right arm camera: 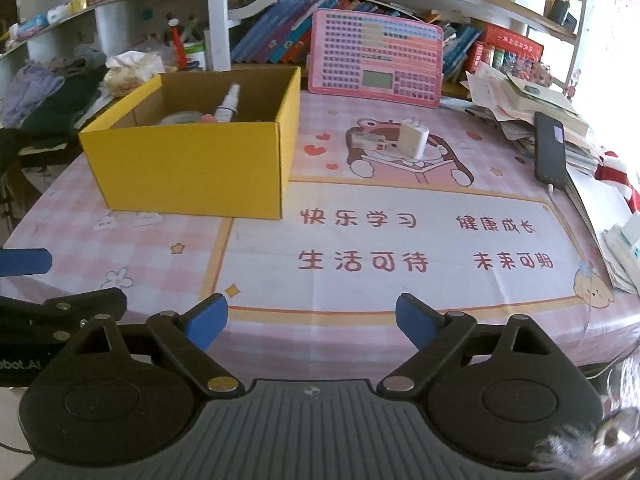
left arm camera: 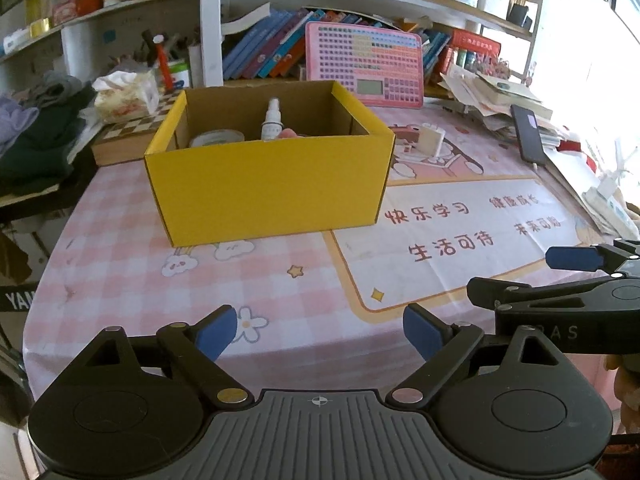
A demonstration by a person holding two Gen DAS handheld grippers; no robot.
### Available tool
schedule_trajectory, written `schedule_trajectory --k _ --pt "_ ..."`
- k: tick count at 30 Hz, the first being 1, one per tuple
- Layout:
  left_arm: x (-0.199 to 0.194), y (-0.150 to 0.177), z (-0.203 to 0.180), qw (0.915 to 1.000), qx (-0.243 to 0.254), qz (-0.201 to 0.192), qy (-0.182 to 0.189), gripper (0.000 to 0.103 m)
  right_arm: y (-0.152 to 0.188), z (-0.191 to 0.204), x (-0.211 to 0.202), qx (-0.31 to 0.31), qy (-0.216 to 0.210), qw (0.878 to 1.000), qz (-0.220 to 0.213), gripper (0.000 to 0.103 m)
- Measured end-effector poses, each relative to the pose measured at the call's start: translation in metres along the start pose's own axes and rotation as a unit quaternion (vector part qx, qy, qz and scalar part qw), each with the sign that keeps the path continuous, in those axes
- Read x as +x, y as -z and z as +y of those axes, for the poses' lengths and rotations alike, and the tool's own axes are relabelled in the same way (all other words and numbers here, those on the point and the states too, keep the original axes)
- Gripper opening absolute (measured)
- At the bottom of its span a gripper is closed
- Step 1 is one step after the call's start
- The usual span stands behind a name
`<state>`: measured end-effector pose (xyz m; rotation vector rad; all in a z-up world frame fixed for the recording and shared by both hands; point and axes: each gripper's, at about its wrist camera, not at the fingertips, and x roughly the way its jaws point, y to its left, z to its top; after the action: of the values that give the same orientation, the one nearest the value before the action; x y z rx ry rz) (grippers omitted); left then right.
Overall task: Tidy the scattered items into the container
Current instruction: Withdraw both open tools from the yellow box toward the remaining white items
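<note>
A yellow cardboard box (left arm camera: 264, 192) (right arm camera: 188, 168) stands open on the pink tablecloth. Inside it are a white spray bottle (left arm camera: 273, 120) (right arm camera: 229, 105), a roll of tape (left arm camera: 216, 138) and a small pink item (left arm camera: 289, 133). A white charger plug (right arm camera: 415, 138) (left arm camera: 430, 140) stands on the cloth to the right of the box. My left gripper (left arm camera: 320, 330) is open and empty over the near table edge, in front of the box. My right gripper (right arm camera: 311, 320) is open and empty too, near the printed panel. One of its blue pads (left arm camera: 572, 258) shows in the left wrist view.
A pink learning tablet (right arm camera: 376, 60) leans on the bookshelf behind. A black phone (right arm camera: 550, 152) lies on a paper pile (right arm camera: 520, 100) at the right. A chessboard (left arm camera: 132, 128), tissues and folded clothes (left arm camera: 36, 132) crowd the left side.
</note>
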<state>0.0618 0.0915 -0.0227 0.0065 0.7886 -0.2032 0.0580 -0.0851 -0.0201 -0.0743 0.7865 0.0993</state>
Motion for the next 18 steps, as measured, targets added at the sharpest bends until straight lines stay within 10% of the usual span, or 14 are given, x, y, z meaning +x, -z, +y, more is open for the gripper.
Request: schedule_trajectory --k 18 --pt "0.025 0.001 -0.023 0.9984 0.01 0.047 0.032 0.093 0.005 -0.021 0.01 0.0 0.019 0.999 0.028 0.098"
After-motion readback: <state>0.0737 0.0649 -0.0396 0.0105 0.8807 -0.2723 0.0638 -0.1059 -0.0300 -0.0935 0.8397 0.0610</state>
